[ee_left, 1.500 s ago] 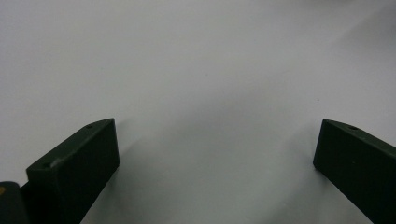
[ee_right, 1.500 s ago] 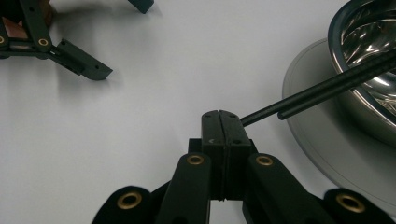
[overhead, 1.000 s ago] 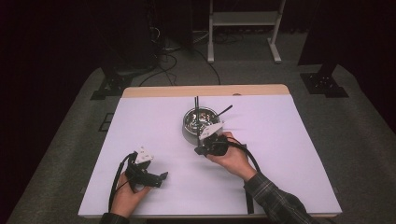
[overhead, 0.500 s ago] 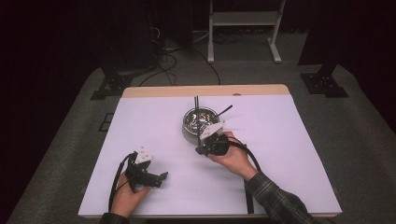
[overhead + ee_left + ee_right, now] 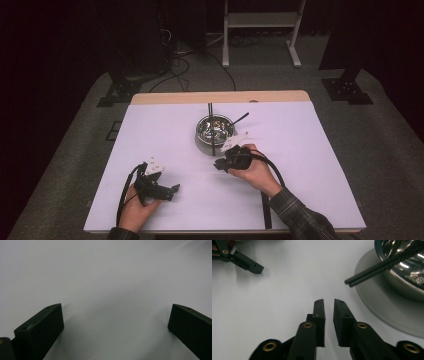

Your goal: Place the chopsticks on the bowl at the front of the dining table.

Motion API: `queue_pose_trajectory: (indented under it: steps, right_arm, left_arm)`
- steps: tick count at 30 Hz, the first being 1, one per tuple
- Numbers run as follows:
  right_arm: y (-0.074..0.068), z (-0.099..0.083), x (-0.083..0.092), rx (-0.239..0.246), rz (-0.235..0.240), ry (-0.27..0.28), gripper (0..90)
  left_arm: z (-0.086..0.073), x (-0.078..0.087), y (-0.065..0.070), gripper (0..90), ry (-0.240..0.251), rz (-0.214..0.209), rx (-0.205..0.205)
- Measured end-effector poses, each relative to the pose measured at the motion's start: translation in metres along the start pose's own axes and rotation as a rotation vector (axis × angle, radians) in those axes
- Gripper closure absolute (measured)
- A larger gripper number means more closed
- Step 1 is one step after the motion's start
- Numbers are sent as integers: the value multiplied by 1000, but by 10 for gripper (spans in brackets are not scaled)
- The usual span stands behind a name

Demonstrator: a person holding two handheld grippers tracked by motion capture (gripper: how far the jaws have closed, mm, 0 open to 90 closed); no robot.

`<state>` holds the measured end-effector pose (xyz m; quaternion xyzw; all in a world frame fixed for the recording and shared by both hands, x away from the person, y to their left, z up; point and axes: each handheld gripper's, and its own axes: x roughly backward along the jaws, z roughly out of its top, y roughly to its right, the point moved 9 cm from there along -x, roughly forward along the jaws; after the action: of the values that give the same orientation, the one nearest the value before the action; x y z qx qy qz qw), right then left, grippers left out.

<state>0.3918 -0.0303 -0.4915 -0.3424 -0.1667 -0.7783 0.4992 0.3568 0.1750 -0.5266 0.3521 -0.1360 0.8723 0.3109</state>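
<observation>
A steel bowl [image 5: 215, 131] stands at the table's middle, and in the right gripper view its rim [image 5: 402, 290] is at the upper right. A pair of black chopsticks [image 5: 212, 142] lies across the bowl, its near ends [image 5: 362, 273] jutting over the rim. My right gripper [image 5: 218, 164] rests on the table just in front of the bowl, pointing left. Its jaws [image 5: 329, 301] are shut to a narrow slit with nothing in it. My left gripper [image 5: 174, 189] lies near the front left, and its jaws [image 5: 116, 307] stand wide open over bare white surface.
A thin dark handle [image 5: 240, 119] sticks out of the bowl to the upper right. The white table cover [image 5: 310, 150] has a black tape strip [image 5: 265, 210] near the front edge. Past the far edge are a stand [image 5: 260, 30] and cables on the floor.
</observation>
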Motion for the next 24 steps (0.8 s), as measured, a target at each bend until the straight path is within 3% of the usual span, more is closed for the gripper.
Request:
queue_pose_trajectory:
  steps: [6,12,17,24]
  right_arm:
    - [5,-15,10,-6,-7,-6,637]
    - [18,-28,30,-41,-38,22,487]
    - [22,-35,41,-68,-50,34,448]
    - [35,-53,64,-117,-108,57,420]
  left_arm:
    - [0,0,0,0,2,1,-1]
    - [0,0,0,0,2,2,-2]
    - [0,0,0,0,1,1,0]
    - [0,0,0,0,1,2,0]
